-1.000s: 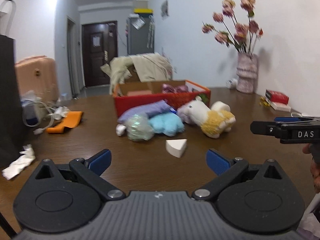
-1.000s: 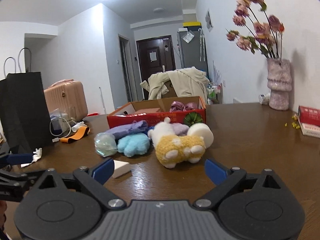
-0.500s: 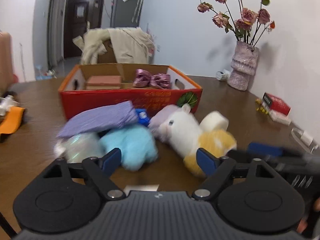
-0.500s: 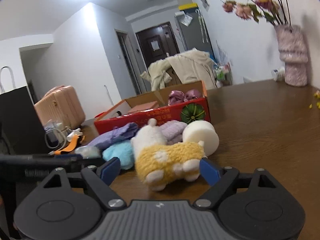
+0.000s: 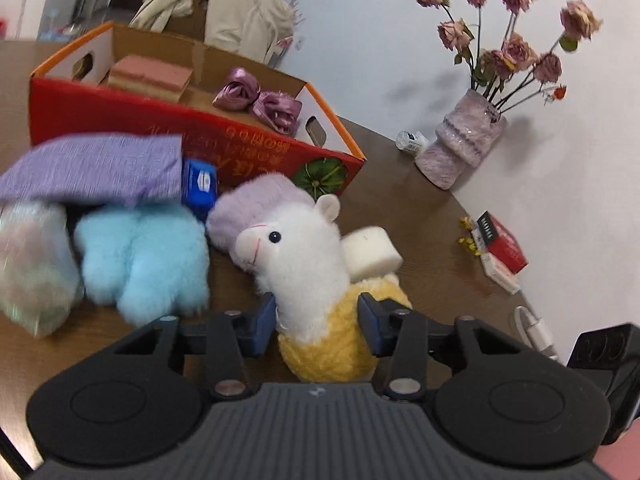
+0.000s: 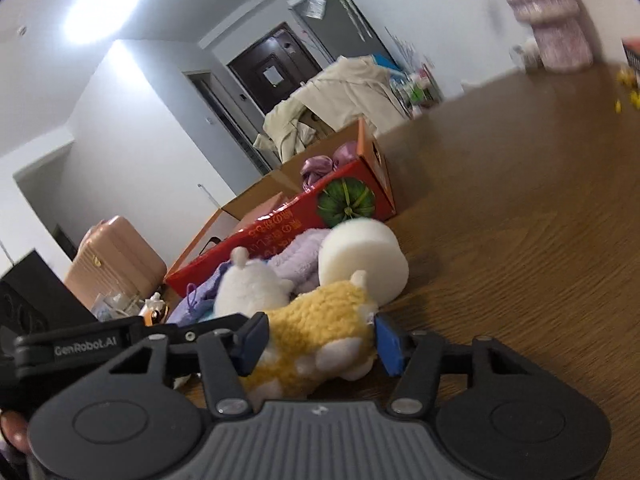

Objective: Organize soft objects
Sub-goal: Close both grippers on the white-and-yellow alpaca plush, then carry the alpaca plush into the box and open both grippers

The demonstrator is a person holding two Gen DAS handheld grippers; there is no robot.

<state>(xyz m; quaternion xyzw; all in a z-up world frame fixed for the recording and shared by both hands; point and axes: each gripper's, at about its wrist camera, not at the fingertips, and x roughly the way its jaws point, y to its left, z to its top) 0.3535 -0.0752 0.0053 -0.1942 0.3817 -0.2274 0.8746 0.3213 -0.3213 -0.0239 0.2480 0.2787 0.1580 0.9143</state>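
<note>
A plush alpaca with a white head and yellow body (image 5: 304, 280) lies on the brown table (image 6: 520, 240) in front of the red cardboard box (image 5: 120, 120). My left gripper (image 5: 318, 324) is shut on its neck and front body. My right gripper (image 6: 318, 340) is shut on its yellow rear body (image 6: 320, 332). Beside it lie a blue plush (image 5: 144, 260), a lilac plush (image 5: 256, 204), a purple cloth (image 5: 92, 168), a white foam cylinder (image 6: 362, 260) and an iridescent soft ball (image 5: 32, 264).
The red box holds a pink sponge block (image 5: 152, 76) and a purple satin bow (image 5: 260, 102). A vase of dried roses (image 5: 460, 148) and small red and white boxes (image 5: 500, 252) stand at the right. A pink suitcase (image 6: 116, 264) stands beyond the table.
Both grippers have moved in on the alpaca from either side and closed on it. The views have tilted and come much closer to the pile of toys.
</note>
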